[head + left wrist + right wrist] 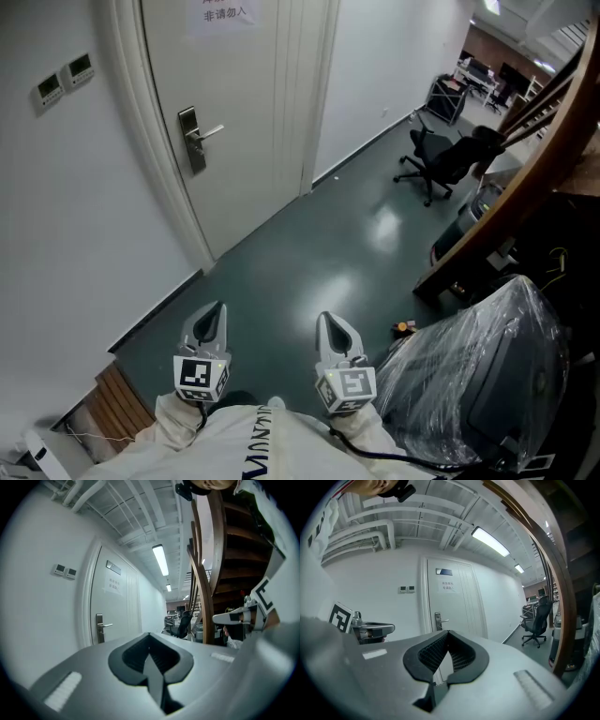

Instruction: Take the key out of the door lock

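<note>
A white door (244, 112) stands closed across the dark floor, well ahead of me. Its metal lock plate with a lever handle (194, 140) shows small in the left gripper view (99, 629) and the right gripper view (438, 620). A key in the lock is too small to make out. Near my body, my left gripper (217, 309) is held level, jaws together and empty (150, 635). Beside it my right gripper (328, 321) is shut too, with nothing in it (448, 633). Both are far from the door.
A black office chair (439, 164) stands down the corridor on the right. A curved wooden stair rail (525, 178) and a plastic-wrapped bulky object (483, 370) crowd my right side. Wall control panels (64, 79) sit left of the door frame. Wooden slats (122, 405) lie at lower left.
</note>
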A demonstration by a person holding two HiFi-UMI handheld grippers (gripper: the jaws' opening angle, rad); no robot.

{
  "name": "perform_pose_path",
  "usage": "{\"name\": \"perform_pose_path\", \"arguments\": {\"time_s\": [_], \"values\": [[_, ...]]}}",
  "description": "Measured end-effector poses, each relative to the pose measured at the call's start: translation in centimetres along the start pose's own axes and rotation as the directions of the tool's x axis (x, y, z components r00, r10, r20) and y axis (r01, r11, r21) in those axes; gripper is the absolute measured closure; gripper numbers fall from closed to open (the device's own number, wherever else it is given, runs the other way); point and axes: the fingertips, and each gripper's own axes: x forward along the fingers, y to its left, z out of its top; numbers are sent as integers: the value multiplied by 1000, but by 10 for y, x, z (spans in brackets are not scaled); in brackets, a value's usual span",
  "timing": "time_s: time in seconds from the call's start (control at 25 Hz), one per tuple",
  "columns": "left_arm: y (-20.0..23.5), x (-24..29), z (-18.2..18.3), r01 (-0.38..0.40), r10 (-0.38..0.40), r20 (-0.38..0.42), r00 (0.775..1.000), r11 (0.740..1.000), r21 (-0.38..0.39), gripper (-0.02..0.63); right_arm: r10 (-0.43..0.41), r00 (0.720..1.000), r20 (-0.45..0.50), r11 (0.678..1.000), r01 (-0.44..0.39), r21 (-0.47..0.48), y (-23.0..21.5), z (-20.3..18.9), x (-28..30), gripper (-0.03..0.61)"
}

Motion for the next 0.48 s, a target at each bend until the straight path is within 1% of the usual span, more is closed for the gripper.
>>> {"name": "perform_pose_path", "arguments": {"time_s": [0.16, 0.32, 0.48], "values": [[-12, -2, 2, 10, -10, 2, 1000, 1000, 9, 614, 0, 1000, 17, 1000, 0, 22, -7, 2, -8, 577], [-14, -3, 4, 0, 0, 1, 1000, 1000, 10, 614, 10, 1000, 23, 1000, -11, 23, -10, 3, -11, 577], [-20, 2, 9, 10, -10, 9, 1000, 1000, 25, 615, 3, 999, 36, 1000, -4, 30, -18, 5, -13, 577]]}}
